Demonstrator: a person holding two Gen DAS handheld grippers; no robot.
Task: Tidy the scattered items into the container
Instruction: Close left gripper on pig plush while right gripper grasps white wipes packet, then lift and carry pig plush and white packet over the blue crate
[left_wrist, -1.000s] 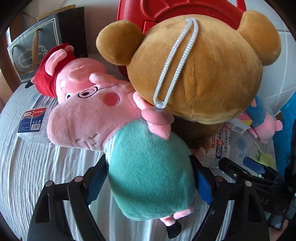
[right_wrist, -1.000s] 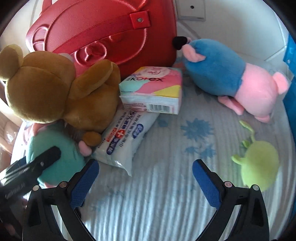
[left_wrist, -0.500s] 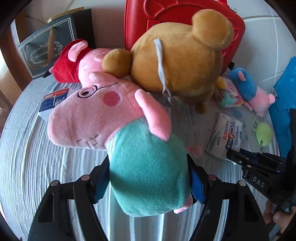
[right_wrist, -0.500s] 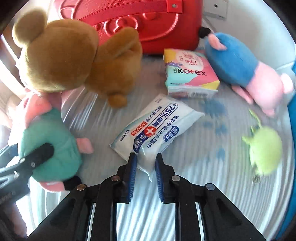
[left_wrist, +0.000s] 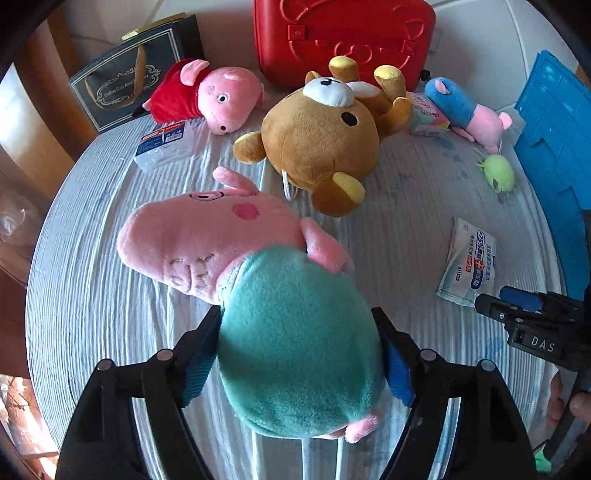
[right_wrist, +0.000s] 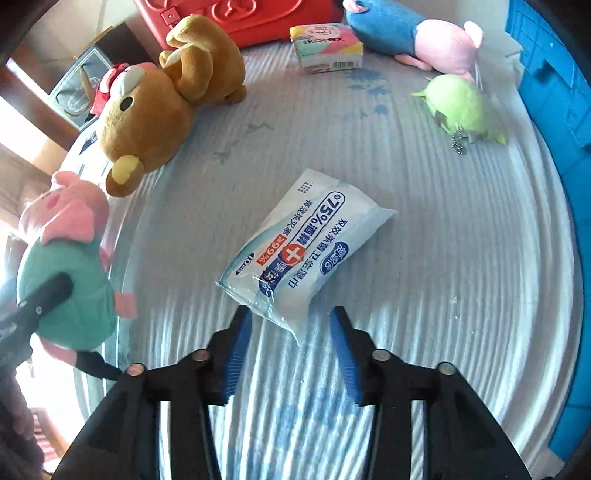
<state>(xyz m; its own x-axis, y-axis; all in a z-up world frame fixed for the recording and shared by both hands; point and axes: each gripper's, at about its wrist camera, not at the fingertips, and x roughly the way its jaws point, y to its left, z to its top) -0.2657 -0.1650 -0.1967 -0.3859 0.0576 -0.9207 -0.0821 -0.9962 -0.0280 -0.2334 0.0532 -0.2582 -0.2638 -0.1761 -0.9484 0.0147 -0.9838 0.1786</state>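
Firmly gripped green-bodied pig plush (left_wrist: 295, 343), left gripper (left_wrist: 299, 362) — jaws opening

My right gripper (right_wrist: 288, 345) points down at the striped bed (right_wrist: 443, 258), its blue-padded fingers (right_wrist: 236, 350) opening, the wipes packet's (right_wrist: 306, 251) corner lying between them, untouched. The brown bear (right_wrist: 159, 107) lies to the upper left. On the far left my left gripper (right_wrist: 40, 299) grips the green-bodied pig plush (right_wrist: 66, 280).
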